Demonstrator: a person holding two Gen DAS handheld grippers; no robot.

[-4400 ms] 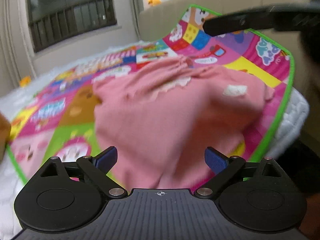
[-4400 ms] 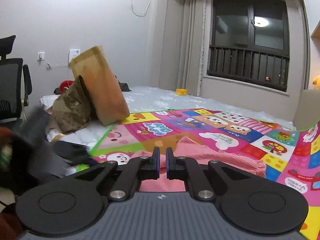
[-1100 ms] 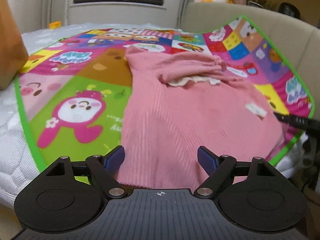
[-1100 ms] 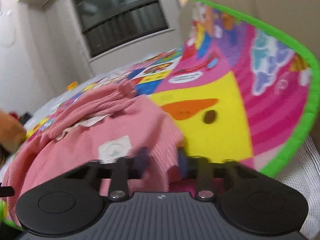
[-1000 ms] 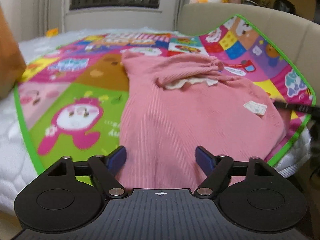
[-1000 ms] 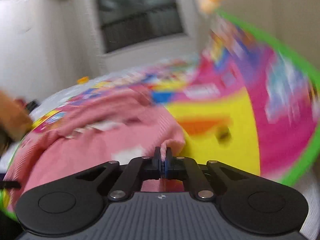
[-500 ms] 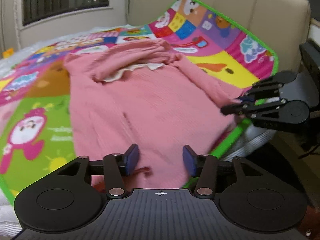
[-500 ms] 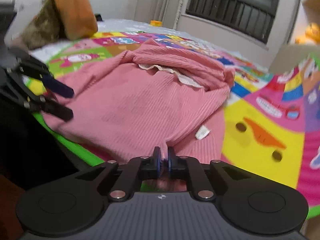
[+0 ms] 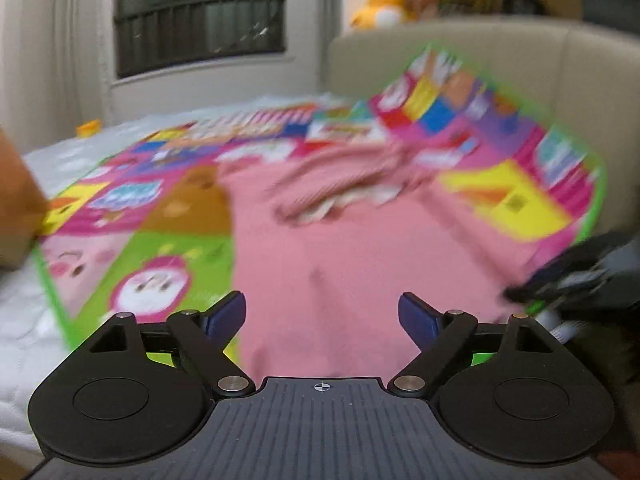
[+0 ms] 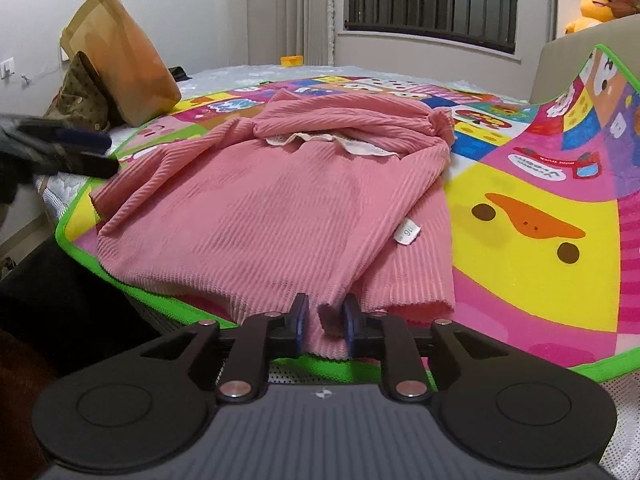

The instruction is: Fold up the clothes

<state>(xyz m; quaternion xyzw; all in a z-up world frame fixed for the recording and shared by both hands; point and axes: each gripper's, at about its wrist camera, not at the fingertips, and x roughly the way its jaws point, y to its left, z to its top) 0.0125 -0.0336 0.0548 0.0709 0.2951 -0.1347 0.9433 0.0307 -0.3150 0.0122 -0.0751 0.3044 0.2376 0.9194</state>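
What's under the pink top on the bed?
The pink top lies on the cartoon play mat, its hem at the mat's green edge. The mat's pictures beneath the top are covered.

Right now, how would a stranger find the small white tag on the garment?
Start at the colourful play mat covering the bed; the pink ribbed top lies on it. The white tag sits on its right edge, near the duck picture, the only white patch besides the lace collar.

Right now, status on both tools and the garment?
Left tool open, over the near hem. Right tool part open around a hem fold. Pink top flat on play mat. Nothing in the way.
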